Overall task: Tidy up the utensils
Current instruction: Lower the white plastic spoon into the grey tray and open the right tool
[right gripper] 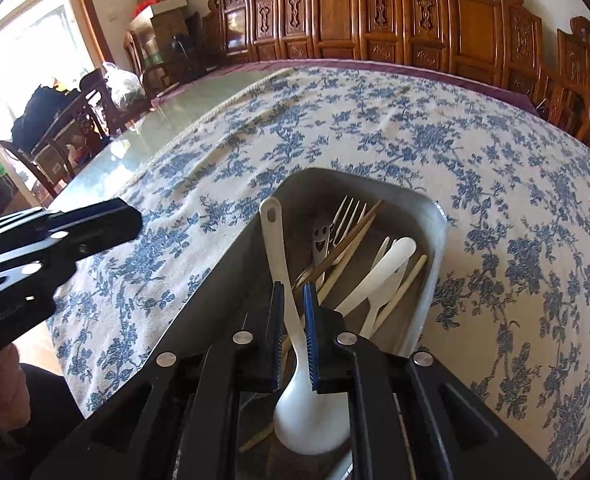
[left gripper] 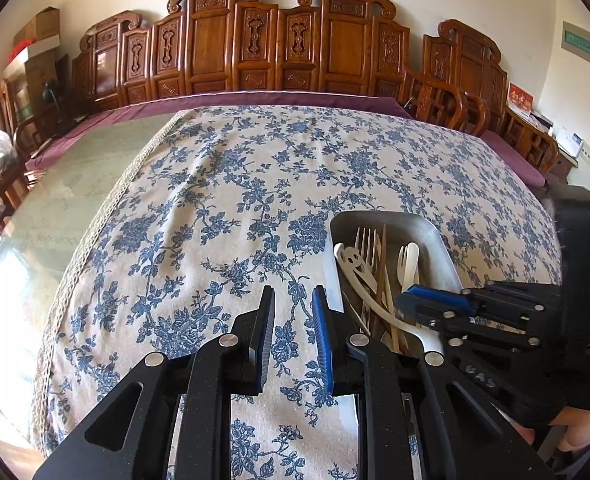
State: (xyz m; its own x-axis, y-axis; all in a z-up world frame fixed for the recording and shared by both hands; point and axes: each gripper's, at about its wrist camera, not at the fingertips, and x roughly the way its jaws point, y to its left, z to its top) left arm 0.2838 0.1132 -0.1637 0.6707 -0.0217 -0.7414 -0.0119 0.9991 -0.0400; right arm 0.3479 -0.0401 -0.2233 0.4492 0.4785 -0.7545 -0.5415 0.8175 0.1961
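A grey metal tray [right gripper: 435, 224] on the floral tablecloth holds several utensils: a metal fork [right gripper: 345, 216], brown chopsticks [right gripper: 351, 240], a smiley-faced spoon [right gripper: 319, 238], white plastic cutlery [right gripper: 379, 276]. My right gripper [right gripper: 293, 320] is shut on the handle of a white rice spoon [right gripper: 311, 412] over the tray's near end. In the left wrist view the tray [left gripper: 443, 248] is at right, with my right gripper [left gripper: 405, 306] over it. My left gripper [left gripper: 293, 308] is open and empty above the cloth, left of the tray.
The blue-floral tablecloth [left gripper: 235, 200] covers most of a glass-topped table [left gripper: 67, 200]. Carved wooden chairs [left gripper: 279, 44] line the far side. Boxes [right gripper: 163, 4] and chairs stand at the far left by a window.
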